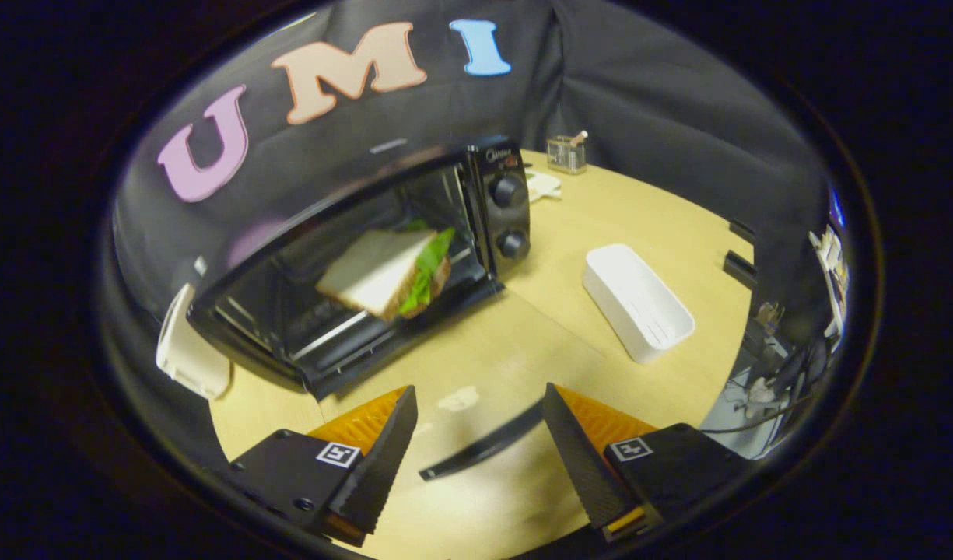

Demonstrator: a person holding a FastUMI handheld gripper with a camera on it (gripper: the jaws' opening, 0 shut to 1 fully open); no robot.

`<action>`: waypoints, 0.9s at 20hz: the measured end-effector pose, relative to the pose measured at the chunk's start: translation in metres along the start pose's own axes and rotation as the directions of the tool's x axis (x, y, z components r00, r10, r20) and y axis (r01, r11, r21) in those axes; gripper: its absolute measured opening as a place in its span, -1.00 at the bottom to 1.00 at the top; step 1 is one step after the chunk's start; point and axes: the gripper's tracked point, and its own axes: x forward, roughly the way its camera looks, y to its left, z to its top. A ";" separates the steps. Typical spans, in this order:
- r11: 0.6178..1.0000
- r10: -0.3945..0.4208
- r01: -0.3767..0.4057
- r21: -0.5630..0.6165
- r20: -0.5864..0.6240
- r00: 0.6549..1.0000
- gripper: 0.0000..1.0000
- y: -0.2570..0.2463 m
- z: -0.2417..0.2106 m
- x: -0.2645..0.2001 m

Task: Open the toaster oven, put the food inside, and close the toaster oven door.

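The gripper (480, 435) is spread wide, holding nothing. Between its fingers lies the dark handle bar (484, 445) of the dropped door, which looks see-through. At eleven o'clock beyond, the sandwich (387, 272) sits in the open toaster oven (352, 264), overhanging the sill; closing could pinch it. A white tray (638, 299) lies at one o'clock.

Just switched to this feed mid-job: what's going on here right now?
A hand-held gripper hangs over the wooden table, its fingers apart and holding nothing. Beyond them the toaster oven stands with its door dropped open toward the fingers, so the handle bar lies between them. The sandwich already sits inside on the rack. A white tray lies beside the oven. What's left is closing the door.
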 end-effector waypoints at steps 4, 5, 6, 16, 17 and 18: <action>0.994 -0.063 0.047 -0.099 -0.161 0.985 1.00 -0.023 -0.050 -0.020; 0.987 -0.081 0.052 -0.150 -0.190 0.979 0.99 -0.029 -0.059 -0.021; 0.979 -0.086 0.044 -0.198 -0.210 0.974 0.99 -0.032 -0.065 -0.020; 0.919 0.067 -0.161 -0.359 -0.260 0.963 0.94 -0.006 -0.086 0.029; 0.912 0.066 -0.169 -0.373 -0.273 0.960 0.92 -0.006 -0.088 0.029; 0.903 0.074 -0.175 -0.393 -0.258 0.963 0.91 -0.004 -0.085 0.033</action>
